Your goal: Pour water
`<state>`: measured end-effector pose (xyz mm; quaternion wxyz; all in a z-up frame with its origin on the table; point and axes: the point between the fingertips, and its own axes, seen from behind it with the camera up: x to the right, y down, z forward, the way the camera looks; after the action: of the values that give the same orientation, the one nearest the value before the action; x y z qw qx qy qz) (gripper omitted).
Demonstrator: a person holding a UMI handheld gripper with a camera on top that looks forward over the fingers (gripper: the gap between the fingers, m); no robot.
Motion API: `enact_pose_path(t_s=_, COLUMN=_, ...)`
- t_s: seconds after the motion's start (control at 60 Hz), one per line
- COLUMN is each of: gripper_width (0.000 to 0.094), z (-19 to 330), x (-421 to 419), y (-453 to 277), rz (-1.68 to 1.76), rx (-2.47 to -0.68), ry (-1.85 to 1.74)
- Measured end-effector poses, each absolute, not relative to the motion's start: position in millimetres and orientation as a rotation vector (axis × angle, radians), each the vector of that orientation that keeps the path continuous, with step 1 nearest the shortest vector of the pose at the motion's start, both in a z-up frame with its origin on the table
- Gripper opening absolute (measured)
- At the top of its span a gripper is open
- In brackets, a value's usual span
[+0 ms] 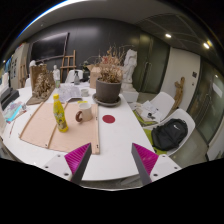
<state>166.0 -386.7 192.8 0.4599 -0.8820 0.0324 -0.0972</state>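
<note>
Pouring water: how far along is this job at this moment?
Nothing looks done yet. The claw is open and empty, well short of the yellow bottle standing upright on the white table. Left: reach, grasp and pour; which vessel is meant I cannot tell.

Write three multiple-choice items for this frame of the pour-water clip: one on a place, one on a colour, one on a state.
1. Where does the yellow bottle stand?
A. on the brown board, ahead and left of the fingers
B. on the white chair
C. between the fingers

2. What colour is the round disc on the table?
A. blue
B. dark red
C. green

3. What is the hand-held gripper doing?
A. shut on the bottle
B. shut on the plant pot
C. open, holding nothing

Answers:
1 A, the bottle stands upright on the board, well beyond the left finger.
2 B, the disc lies dark red on the white tabletop, beside the tape roll.
3 C, the two fingers stand wide apart with only bare table between them.
</note>
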Motion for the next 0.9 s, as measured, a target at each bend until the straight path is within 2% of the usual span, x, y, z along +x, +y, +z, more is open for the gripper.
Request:
enact_pose_path(t_s=0.217, gripper_width=0.0839, z=188, x=135, y=-374, rz=-0.211, rx=-2.161, ry=0.059)
enact_pose_path(t_s=0.45, gripper_width=0.0834, z=164, x=45, y=-341, rz=-0.064, rx=-2.127, ry=-0.007)
enact_pose_path(t_s=0.7, gripper_width=0.0852, z=130, x=-45, y=-237, rz=0.020, rx=-2.017, ry=-0.037)
enact_pose_path(t_s=0.9, gripper_width=0.0833, z=95, x=-70, y=-148, rz=-0.014, rx=-1.954, ry=0.003)
